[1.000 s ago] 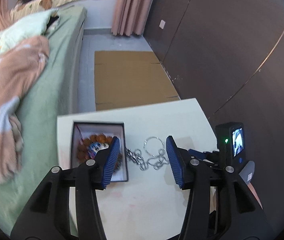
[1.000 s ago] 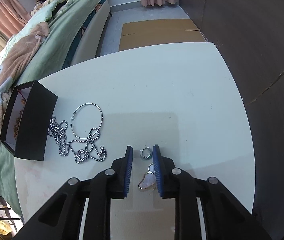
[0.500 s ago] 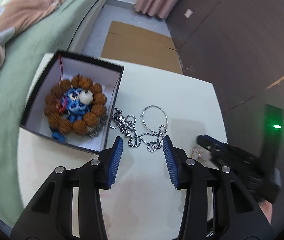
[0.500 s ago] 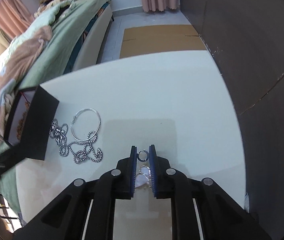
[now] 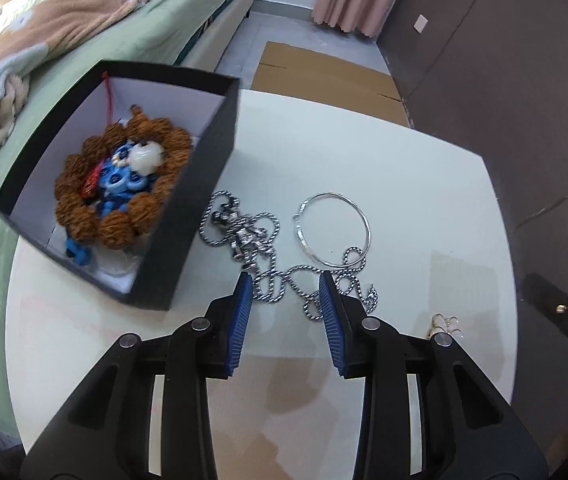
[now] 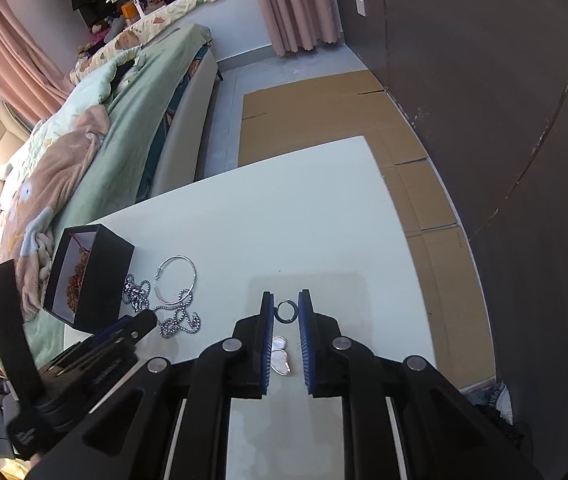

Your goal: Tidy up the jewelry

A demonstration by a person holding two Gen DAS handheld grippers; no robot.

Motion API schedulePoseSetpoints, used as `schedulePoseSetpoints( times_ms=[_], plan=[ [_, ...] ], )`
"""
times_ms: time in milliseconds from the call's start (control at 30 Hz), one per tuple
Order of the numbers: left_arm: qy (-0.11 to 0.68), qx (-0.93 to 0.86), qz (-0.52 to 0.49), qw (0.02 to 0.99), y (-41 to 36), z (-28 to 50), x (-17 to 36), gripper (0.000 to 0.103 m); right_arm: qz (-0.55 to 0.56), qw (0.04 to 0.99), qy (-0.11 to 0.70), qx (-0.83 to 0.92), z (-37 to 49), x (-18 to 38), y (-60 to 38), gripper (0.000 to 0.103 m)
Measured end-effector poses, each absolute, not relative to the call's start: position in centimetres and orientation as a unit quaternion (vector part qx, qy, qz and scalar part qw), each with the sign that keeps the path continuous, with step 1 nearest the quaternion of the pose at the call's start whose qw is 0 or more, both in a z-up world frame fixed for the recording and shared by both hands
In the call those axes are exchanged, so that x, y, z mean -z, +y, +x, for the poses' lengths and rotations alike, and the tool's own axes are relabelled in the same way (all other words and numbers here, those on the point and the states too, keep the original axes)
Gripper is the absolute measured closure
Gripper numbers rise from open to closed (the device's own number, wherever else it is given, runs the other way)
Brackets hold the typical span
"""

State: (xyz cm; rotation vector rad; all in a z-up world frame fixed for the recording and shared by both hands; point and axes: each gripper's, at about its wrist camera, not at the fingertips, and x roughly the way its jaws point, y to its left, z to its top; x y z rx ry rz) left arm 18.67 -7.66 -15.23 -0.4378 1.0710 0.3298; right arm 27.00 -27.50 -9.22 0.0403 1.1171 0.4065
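Observation:
A black open box (image 5: 188,216) holds a brown bead bracelet (image 5: 120,184) and blue beads on the white table (image 5: 364,140). Right of it lie a tangled silver chain (image 5: 268,256) and a thin silver hoop (image 5: 334,230). My left gripper (image 5: 286,284) is open, low over the chain's near end. My right gripper (image 6: 285,306) is shut on a small ring earring (image 6: 286,312) with a white heart pendant (image 6: 280,356) hanging between the fingers, raised above the table. The box (image 6: 92,276), chain (image 6: 172,316) and hoop (image 6: 176,280) also show in the right wrist view.
A bed with green and tan bedding (image 6: 84,152) runs along the table's left side. Flat cardboard (image 6: 324,116) lies on the floor beyond the table. A dark wall (image 6: 504,100) stands to the right. The left gripper's body (image 6: 84,356) sits at the right view's lower left.
My left gripper moved in toward the box and chain, its jaws narrowing somewhat. My right gripper closed on the ring earring and lifted it with the heart pendant off the table.

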Motion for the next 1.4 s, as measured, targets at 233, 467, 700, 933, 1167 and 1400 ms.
schedulePoseSetpoints(
  times_ms=[233,467,700,933,1167,1400],
  plan=[
    [0.522,-0.141,-0.127,0.831,-10.5,20.2,15.5,0.041,0.034,0.829,0.525,-0.189,27.2,9.0,-28.8,0.09],
    [0.533,-0.125,-0.083,0.832,-11.2,20.9,15.2,0.066,0.038,0.83,0.523,-0.188,27.1,8.9,-28.8,0.09],
    [0.554,-0.078,-0.117,0.82,-9.9,20.9,14.9,0.096,0.035,0.831,0.521,-0.192,26.8,8.7,-28.3,0.09],
    [0.522,-0.054,-0.123,0.842,-8.8,19.7,10.9,0.097,0.036,0.831,0.517,-0.202,26.4,8.2,-28.2,0.09],
    [0.464,-0.055,-0.104,0.878,-6.8,18.0,3.4,0.097,0.055,0.833,0.504,-0.221,26.1,7.1,-28.3,0.09],
    [0.414,-0.067,-0.084,0.904,-4.5,16.9,-2.7,0.097,0.075,0.836,0.483,-0.25,25.4,5.3,-27.7,0.09]
  ],
)
